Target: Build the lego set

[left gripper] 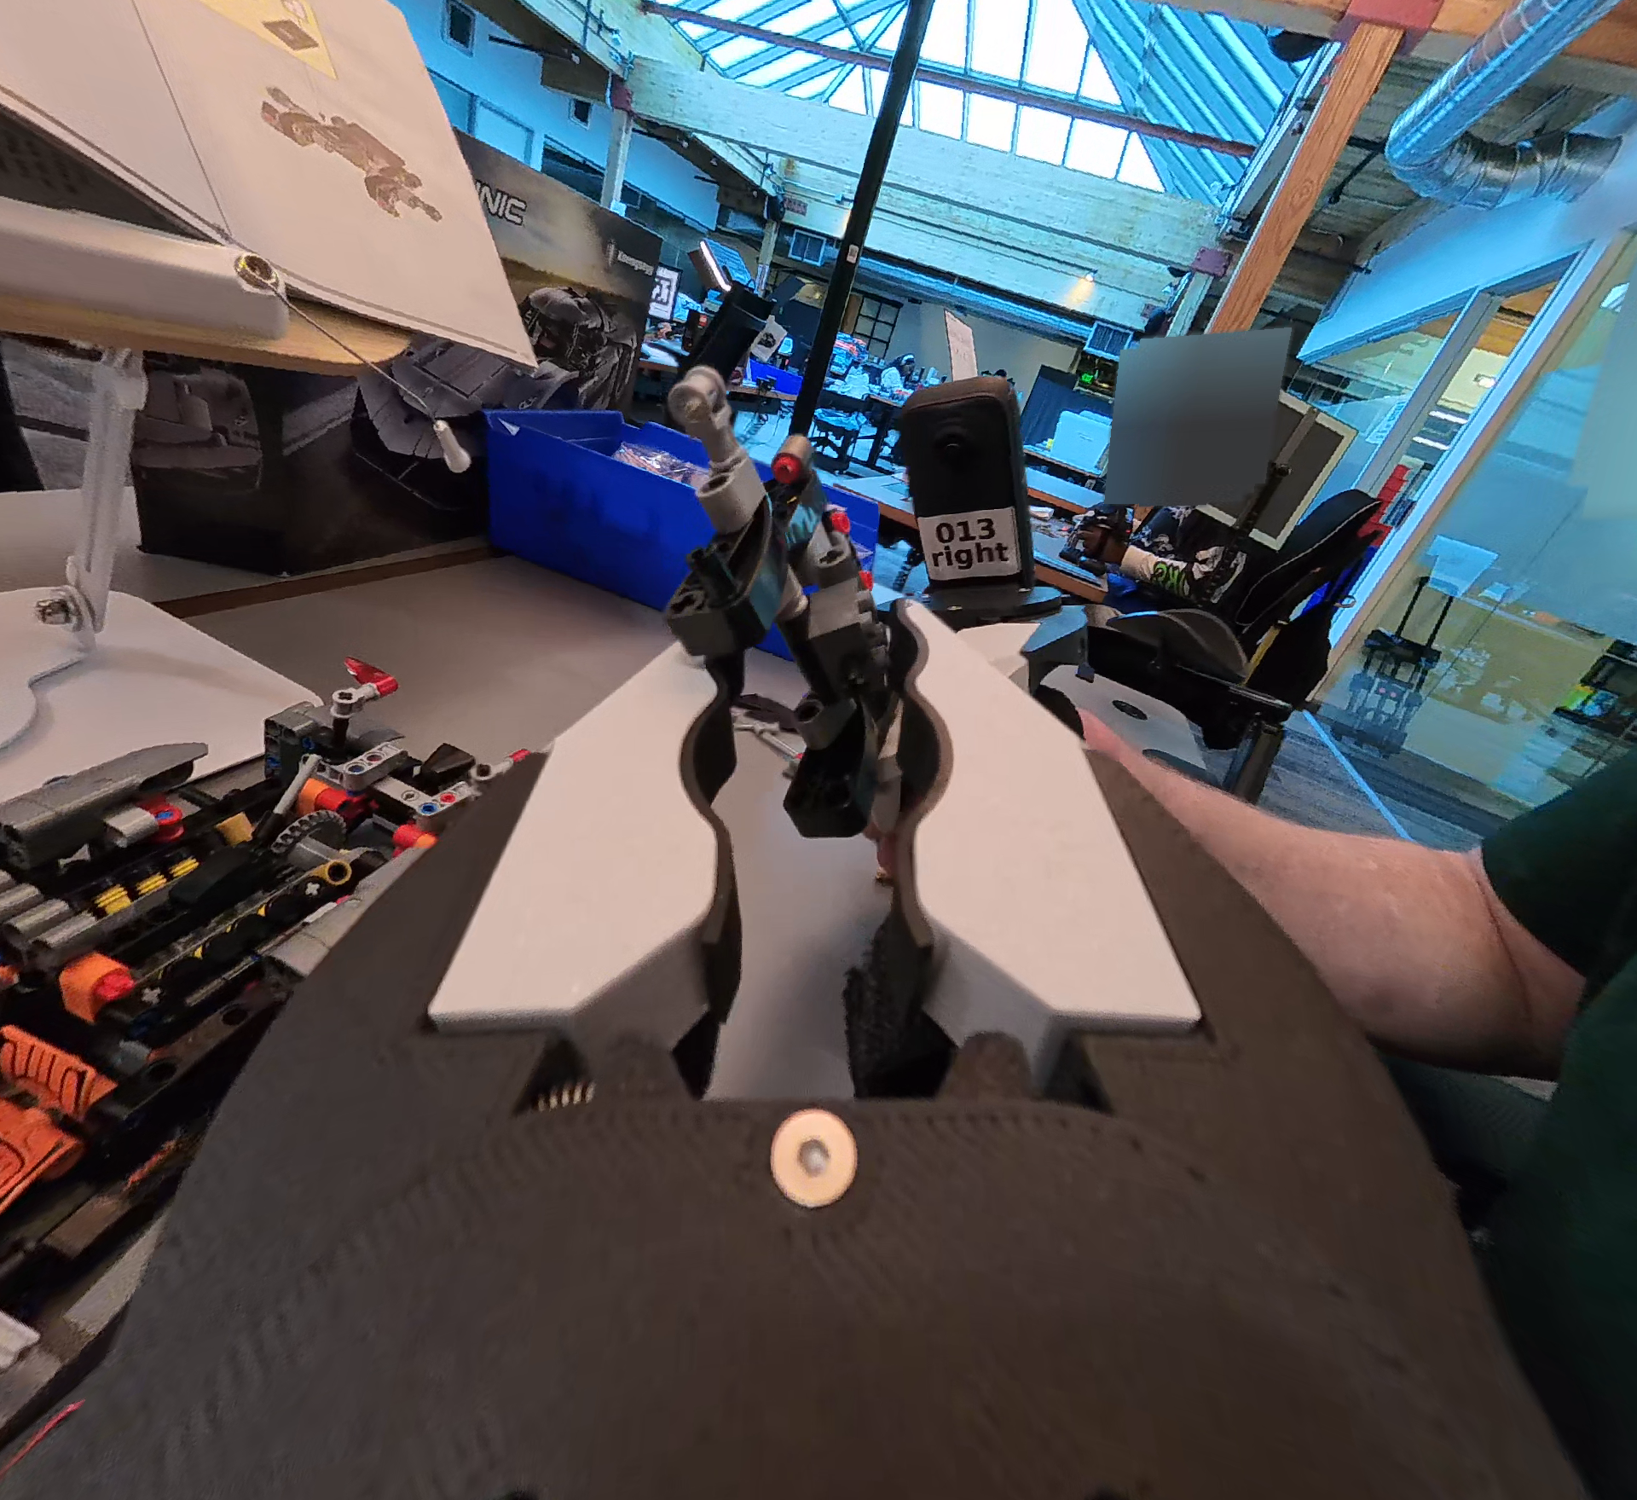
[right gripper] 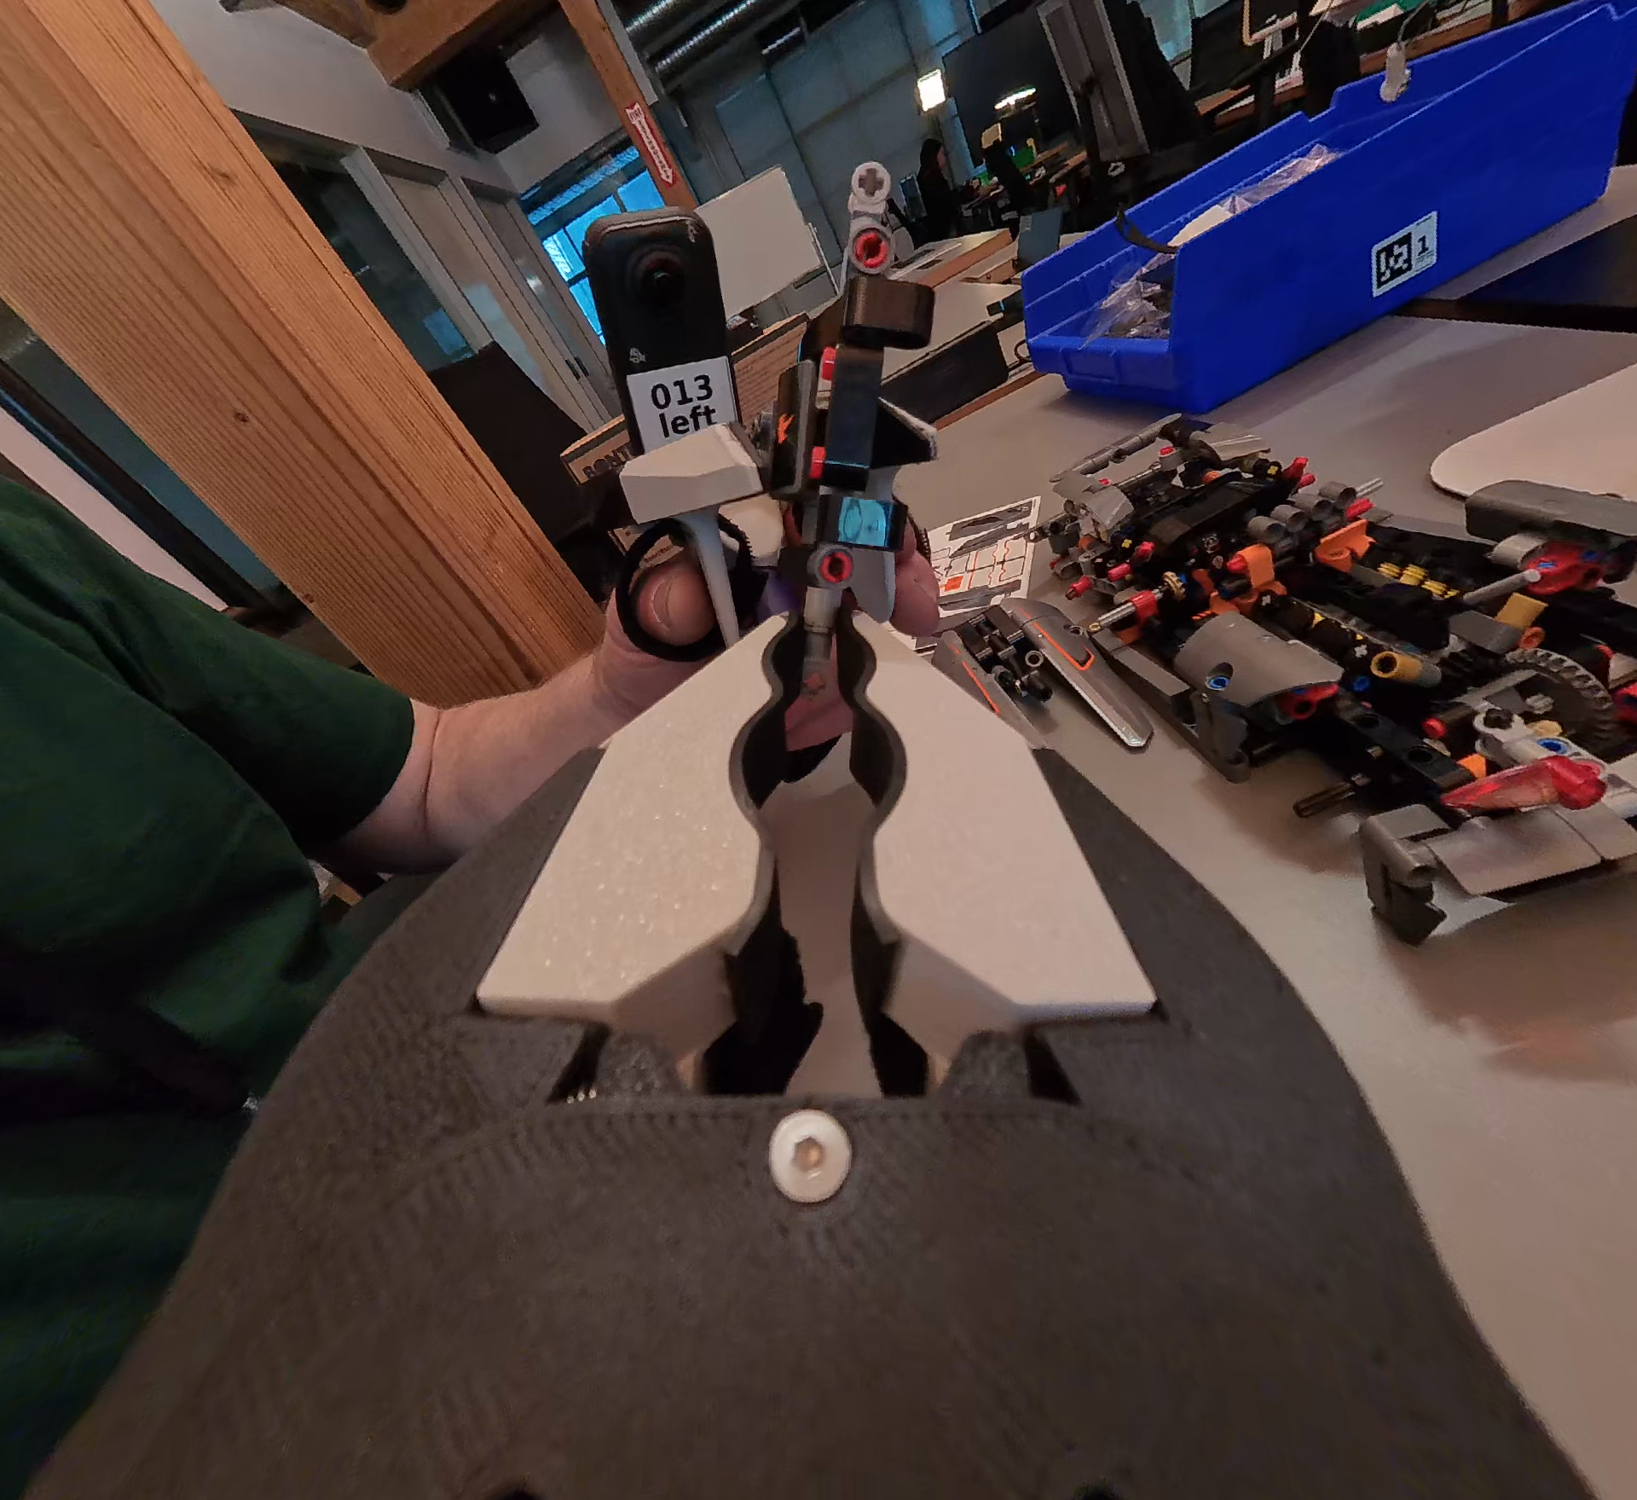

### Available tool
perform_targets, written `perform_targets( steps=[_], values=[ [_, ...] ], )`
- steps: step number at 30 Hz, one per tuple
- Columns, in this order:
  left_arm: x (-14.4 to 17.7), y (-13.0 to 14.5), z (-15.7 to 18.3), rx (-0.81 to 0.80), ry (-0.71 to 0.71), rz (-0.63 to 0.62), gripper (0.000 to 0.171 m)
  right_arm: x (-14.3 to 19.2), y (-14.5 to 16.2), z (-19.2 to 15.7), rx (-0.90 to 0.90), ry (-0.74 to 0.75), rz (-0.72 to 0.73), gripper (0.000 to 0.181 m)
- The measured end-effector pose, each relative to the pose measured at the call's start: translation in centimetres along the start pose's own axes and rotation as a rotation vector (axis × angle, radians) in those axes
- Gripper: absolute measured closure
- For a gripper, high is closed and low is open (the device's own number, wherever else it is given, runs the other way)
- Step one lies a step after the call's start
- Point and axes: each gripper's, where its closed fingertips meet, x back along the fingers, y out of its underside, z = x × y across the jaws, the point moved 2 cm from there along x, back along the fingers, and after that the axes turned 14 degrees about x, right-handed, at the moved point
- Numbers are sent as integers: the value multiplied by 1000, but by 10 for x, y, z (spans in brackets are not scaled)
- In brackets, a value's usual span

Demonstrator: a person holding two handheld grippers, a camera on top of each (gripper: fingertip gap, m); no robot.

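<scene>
You are clamping both jaws, left gripper point(left gripper: 810, 735) and right gripper point(right gripper: 819, 664), on the light, snap-jointed black-and-grey brick subassembly point(right gripper: 846, 430); grip rigid beams, not pins.

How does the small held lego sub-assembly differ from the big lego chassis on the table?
The small black-and-grey lego sub-assembly is up in the air; the long black, grey and orange lego chassis lies flat on the grey table. The sub-assembly stands nearly upright and is far smaller. Both use black beams and red pins.

Black printed gripper bodies, pale grey fingers point(left gripper: 1019, 820), dark green sleeve point(right gripper: 177, 731).
</scene>
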Motion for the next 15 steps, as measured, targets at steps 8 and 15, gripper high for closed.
perform_targets(
  steps=[8,15],
  values=[
    [0,0,0,63,53,30,151,2,-2,5,21,59,5,170],
    [-1,1,-1,68,62,39,152,7,-7,7,20,74,20,167]
  ],
)
